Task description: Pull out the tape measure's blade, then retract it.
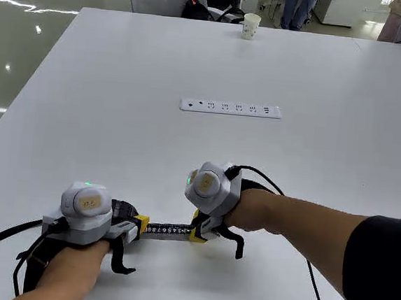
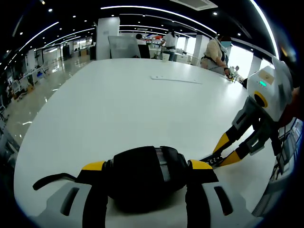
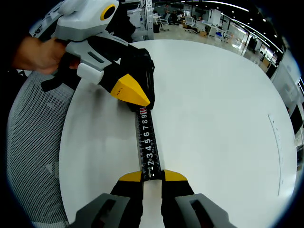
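**White table** (image 1: 194,58): broad and matte, it carries all the items below.

**Hands:** the left hand (image 1: 71,268) and the right hand (image 1: 251,210) each hold one gripper low over the near part of the table.

**Left claw** (image 2: 147,167): the yellow-tipped jaws are drawn in against the two sides of the tape measure case, which sits clamped between them. In the head view this claw (image 1: 134,225) lies at the near left.

**Right claw** (image 3: 152,175): the jaws are pinched together on the free end of the blade. In the head view it (image 1: 196,234) stands just right of the left claw, with the two claws facing each other.

**Power strip** (image 1: 230,108): white, it lies flat at mid-table, well apart from both claws.

**Tape measure case** (image 2: 142,178): black and rounded, it is in the left claw's hold at the near left of the table.

**Paper cup** (image 1: 251,26): it stands upright near the far edge.

**Blade** (image 3: 147,142): a short numbered length is drawn out. It runs straight from the case to the right claw, close over the table.
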Demonstrator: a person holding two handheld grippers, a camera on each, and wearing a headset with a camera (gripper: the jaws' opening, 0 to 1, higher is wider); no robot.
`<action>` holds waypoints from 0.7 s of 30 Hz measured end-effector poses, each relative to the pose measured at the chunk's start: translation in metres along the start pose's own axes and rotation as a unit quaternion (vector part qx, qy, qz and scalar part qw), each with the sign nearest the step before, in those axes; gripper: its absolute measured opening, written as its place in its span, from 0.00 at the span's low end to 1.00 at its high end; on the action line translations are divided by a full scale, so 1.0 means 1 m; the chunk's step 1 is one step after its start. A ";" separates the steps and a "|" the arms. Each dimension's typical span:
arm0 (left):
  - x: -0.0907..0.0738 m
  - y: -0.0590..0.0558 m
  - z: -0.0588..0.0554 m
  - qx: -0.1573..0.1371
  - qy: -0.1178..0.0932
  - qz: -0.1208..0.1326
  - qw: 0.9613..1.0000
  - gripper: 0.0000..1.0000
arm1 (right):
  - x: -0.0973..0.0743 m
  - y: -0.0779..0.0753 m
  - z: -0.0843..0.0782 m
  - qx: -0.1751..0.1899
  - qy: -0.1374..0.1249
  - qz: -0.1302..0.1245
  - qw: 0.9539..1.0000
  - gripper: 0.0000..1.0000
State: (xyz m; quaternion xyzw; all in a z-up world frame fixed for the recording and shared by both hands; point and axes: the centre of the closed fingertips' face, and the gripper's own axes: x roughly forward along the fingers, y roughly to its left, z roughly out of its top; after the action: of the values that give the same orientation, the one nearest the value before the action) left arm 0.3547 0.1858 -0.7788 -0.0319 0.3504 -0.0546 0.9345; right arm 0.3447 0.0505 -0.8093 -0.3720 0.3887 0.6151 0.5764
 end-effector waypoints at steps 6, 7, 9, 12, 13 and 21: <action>-0.001 0.000 0.000 -0.001 0.000 -0.002 1.000 0.62 | 0.001 0.000 0.002 -0.001 0.002 -0.002 1.000 0.10; -0.001 0.000 0.000 -0.001 0.000 -0.002 1.000 0.62 | 0.001 0.000 0.003 -0.001 0.002 -0.002 1.000 0.10; -0.001 0.000 0.000 -0.002 0.000 -0.003 1.000 0.62 | 0.002 0.000 0.003 0.001 0.003 -0.003 1.000 0.10; -0.001 0.000 0.000 -0.002 0.000 -0.005 1.000 0.62 | 0.003 0.000 0.004 0.004 0.003 -0.005 1.000 0.10; -0.001 0.000 0.000 -0.002 -0.001 -0.005 1.000 0.62 | 0.003 0.000 0.005 0.003 0.003 -0.005 1.000 0.10; -0.001 0.000 0.000 -0.004 0.000 -0.008 1.000 0.62 | 0.006 0.001 0.009 0.001 0.002 -0.004 1.000 0.10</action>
State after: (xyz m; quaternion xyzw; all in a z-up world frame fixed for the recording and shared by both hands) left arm 0.3538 0.1858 -0.7782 -0.0383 0.3504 -0.0603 0.9339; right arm 0.3435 0.0615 -0.8109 -0.3743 0.3895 0.6115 0.5782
